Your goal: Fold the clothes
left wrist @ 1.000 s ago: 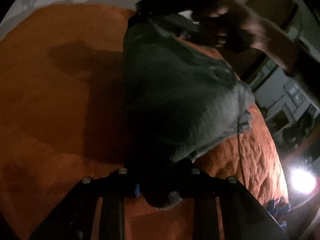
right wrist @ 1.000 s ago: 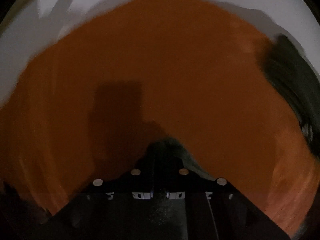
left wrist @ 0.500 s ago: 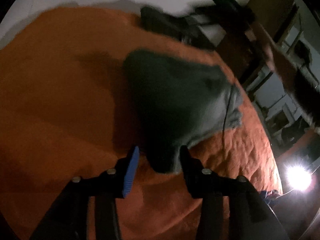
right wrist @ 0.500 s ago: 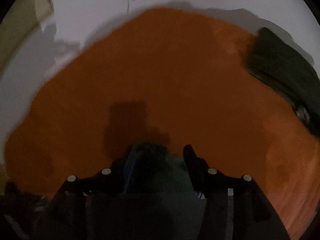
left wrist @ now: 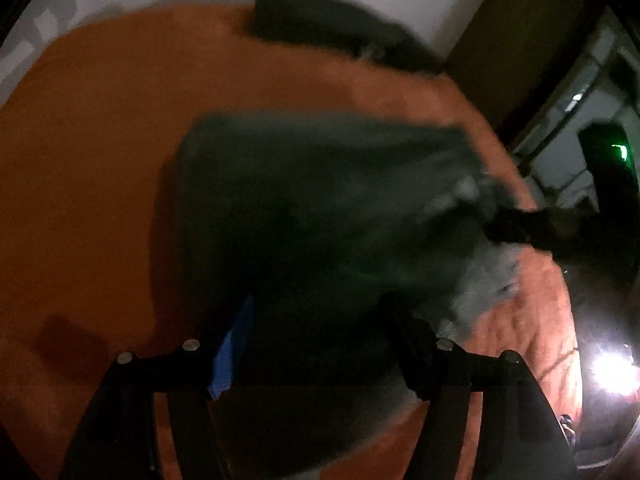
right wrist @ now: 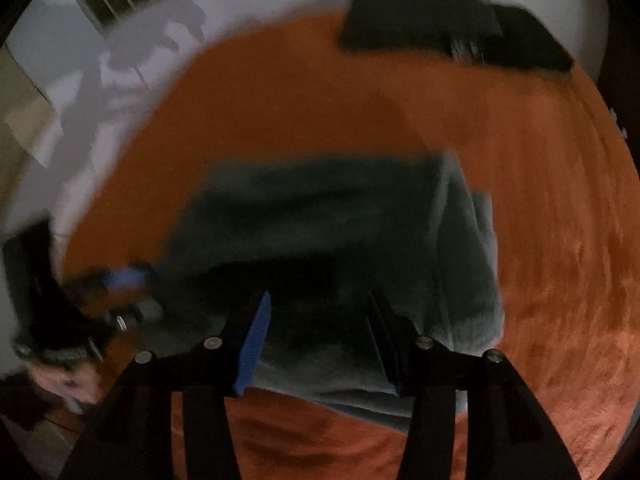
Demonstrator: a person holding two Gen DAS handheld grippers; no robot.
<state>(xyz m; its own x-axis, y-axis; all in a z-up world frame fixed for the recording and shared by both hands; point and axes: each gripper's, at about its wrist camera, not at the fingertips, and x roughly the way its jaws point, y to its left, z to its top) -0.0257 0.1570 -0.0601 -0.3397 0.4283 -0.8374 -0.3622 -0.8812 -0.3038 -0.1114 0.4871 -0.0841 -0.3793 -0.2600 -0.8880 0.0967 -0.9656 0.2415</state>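
Dark grey knit garment (left wrist: 320, 200) lies folded on the orange bedspread (left wrist: 100, 140), just ahead of both tongs: the left tongs (left wrist: 320, 344) opening, the right tongs (right wrist: 320, 340) released, neither pinching cloth; squaring its soft, fuzzy edges likely comes next, beside the dark folded stack (right wrist: 440, 32) beyond

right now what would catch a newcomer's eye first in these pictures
The bright orange bedspread fills both views. A dark grey garment lies in a folded block at its middle, just ahead of the right gripper. A stack of dark clothes sits at the far edge by the white wall.
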